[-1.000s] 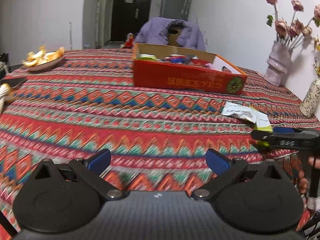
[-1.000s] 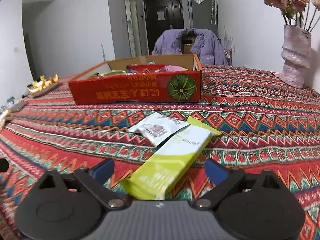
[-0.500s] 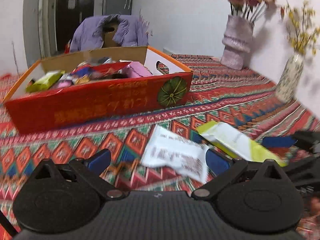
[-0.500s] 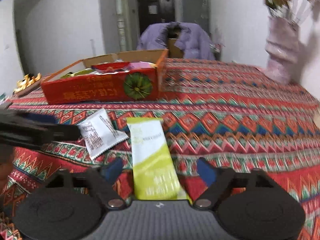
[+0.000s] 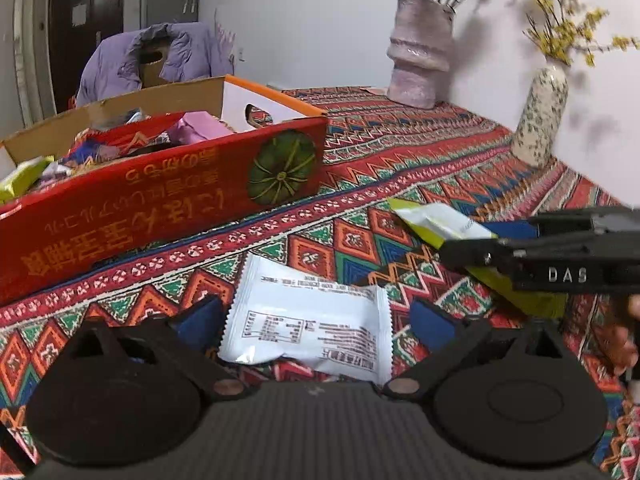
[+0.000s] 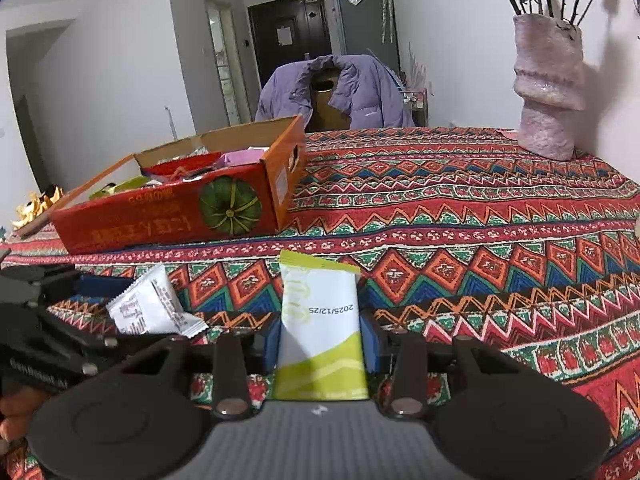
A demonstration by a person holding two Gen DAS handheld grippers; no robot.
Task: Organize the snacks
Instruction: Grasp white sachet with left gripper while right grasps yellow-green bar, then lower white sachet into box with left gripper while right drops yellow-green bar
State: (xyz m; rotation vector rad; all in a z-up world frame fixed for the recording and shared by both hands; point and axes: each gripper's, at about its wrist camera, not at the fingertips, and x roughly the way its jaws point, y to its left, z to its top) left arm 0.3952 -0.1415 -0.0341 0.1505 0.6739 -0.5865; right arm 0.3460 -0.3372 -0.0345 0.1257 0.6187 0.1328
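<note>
My left wrist camera looks low across the table (image 5: 460,140), close over the white packet (image 5: 308,328). My right wrist camera faces the same way from beside it. Both share the red box (image 6: 168,216), both packets and the far-edge pink vase (image 6: 548,88).

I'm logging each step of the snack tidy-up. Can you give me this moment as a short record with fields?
surface: table with patterned cloth
container: red cardboard box, already holding snacks
left gripper: jaws closing, white packet between them, pads not yet touching
right gripper: jaws closing, pads against the green-and-white packet
packets: both lying on the cloth, in front of the box
</note>
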